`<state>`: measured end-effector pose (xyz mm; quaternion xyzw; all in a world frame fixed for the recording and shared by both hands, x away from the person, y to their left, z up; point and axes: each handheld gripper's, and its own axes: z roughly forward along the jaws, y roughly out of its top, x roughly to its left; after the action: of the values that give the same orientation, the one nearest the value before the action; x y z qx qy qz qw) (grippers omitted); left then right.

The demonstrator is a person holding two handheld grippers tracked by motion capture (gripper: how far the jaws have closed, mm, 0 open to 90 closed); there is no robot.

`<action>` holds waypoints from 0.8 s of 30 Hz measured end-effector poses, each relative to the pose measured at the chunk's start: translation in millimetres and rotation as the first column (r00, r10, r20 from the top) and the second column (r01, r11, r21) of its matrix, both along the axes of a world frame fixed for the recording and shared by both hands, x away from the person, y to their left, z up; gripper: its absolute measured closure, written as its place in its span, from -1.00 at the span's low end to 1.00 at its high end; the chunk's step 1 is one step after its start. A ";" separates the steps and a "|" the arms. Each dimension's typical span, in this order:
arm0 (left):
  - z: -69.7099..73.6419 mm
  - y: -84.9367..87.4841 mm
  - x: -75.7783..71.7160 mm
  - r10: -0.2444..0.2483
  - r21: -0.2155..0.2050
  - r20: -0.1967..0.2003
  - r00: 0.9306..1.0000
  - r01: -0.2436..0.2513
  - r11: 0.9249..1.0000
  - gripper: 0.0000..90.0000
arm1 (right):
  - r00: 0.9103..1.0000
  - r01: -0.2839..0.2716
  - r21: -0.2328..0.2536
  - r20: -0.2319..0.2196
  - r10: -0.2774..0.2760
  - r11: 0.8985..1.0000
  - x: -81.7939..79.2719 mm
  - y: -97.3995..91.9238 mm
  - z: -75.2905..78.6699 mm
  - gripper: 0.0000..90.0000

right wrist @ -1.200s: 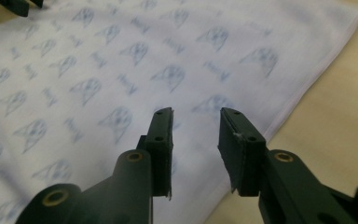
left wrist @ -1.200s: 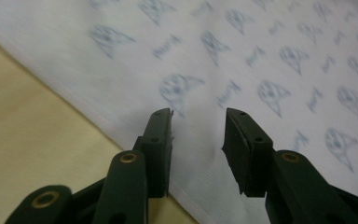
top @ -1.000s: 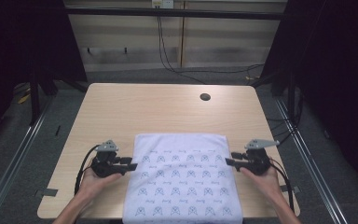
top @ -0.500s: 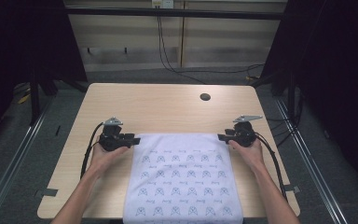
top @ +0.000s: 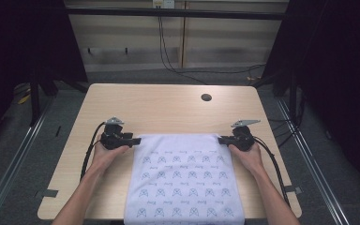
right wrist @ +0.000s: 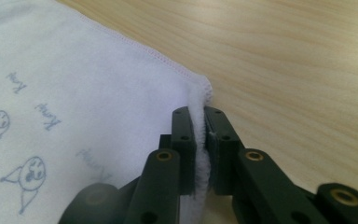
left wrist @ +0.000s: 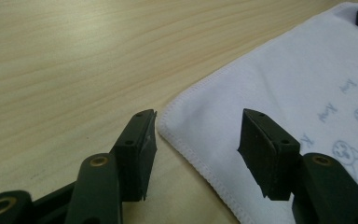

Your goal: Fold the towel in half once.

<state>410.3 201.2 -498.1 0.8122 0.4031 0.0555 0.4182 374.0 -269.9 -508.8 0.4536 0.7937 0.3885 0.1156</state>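
2 tongs meet the towel (top: 183,178): left tongs (left wrist: 196,154) just spread apart, right tongs (right wrist: 200,149) just clamped on its corner.

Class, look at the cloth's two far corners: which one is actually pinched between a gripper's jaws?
The far right corner: the right gripper has its jaws shut on it. The far left corner lies free between the left gripper's open jaws.

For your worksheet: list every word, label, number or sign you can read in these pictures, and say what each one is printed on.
None can be read for certain.
Small pale blue words sit beside the little cartoon faces printed on the white cloth: too blurred and slanted to read in any view.
The table and both grippers carry no readable writing.
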 end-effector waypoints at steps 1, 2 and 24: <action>-2.0 -1.4 0.7 -0.002 -0.004 -0.005 1.000 0.002 1.000 0.01 | 1.000 0.003 0.001 -0.008 -0.003 1.000 0.1 -0.4 0.5 0.89; -2.7 -2.2 0.9 -0.007 0.014 0.003 1.000 0.007 1.000 0.01 | 1.000 0.001 0.006 -0.010 -0.001 1.000 0.3 -1.0 0.7 0.89; -11.7 -14.0 -1.9 -0.121 -0.045 -0.067 0.990 0.118 0.992 0.92 | 0.999 -0.033 0.123 -0.019 0.035 0.992 -5.7 -5.4 14.4 0.88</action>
<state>408.4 187.2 -509.7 0.8275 0.3689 -0.0062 0.4231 368.3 -275.3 -494.5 0.4503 0.7770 0.4338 0.0726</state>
